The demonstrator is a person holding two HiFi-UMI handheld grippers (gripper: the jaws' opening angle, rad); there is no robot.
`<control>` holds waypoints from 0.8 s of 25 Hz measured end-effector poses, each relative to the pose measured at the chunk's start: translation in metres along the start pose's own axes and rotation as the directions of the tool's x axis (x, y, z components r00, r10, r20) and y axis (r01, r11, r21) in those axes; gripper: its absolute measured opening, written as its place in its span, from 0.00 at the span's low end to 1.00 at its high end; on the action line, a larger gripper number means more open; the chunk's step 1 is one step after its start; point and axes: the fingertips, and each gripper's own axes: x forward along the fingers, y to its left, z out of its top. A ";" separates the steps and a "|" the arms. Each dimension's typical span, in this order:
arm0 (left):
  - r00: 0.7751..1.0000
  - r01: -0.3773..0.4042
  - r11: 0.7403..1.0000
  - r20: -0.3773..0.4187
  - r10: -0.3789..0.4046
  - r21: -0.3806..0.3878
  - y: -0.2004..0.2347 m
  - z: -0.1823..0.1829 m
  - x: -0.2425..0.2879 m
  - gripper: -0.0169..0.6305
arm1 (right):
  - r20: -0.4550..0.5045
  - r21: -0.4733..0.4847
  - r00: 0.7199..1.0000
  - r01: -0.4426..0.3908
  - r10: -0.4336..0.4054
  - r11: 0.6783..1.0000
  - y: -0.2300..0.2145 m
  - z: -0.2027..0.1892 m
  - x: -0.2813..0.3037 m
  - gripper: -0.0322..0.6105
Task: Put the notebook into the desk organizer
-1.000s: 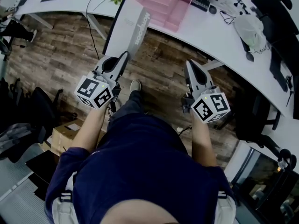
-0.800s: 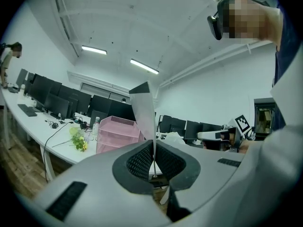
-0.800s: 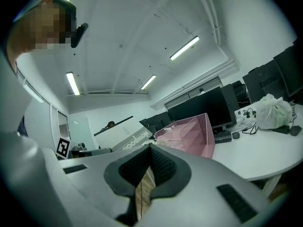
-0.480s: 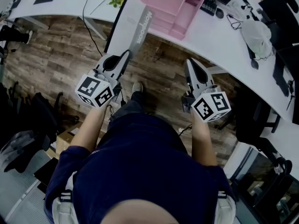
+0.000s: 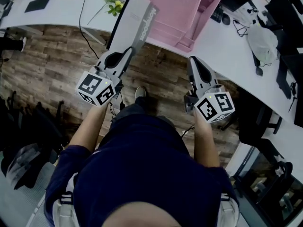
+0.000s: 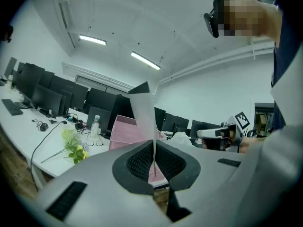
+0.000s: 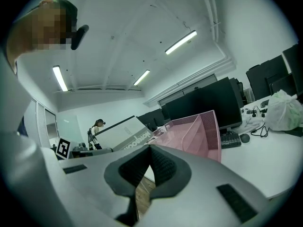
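The left gripper (image 5: 127, 55), below and left of the pink desk organizer (image 5: 176, 11), is clamped on the lower edge of the grey notebook (image 5: 133, 20). The notebook reaches up alongside the organizer's left wall, outside it. Just below the organizer's front corner, the right gripper (image 5: 191, 61) has its jaws pressed together, with nothing between them.
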 end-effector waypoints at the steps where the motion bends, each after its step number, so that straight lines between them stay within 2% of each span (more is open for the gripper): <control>1: 1.000 0.004 1.000 -0.001 -0.004 0.000 0.007 0.002 0.004 0.08 | -0.001 0.000 1.000 0.004 -0.004 1.000 -0.001 0.002 0.008 0.06; 9: 0.999 0.034 0.999 -0.005 -0.034 -0.005 0.051 0.015 0.033 0.08 | -0.008 -0.006 1.000 0.024 -0.024 1.000 -0.006 0.013 0.058 0.06; 20: 0.998 0.055 0.999 -0.010 -0.055 -0.003 0.070 0.027 0.056 0.08 | 0.006 -0.017 0.999 0.040 -0.040 0.999 -0.013 0.029 0.082 0.06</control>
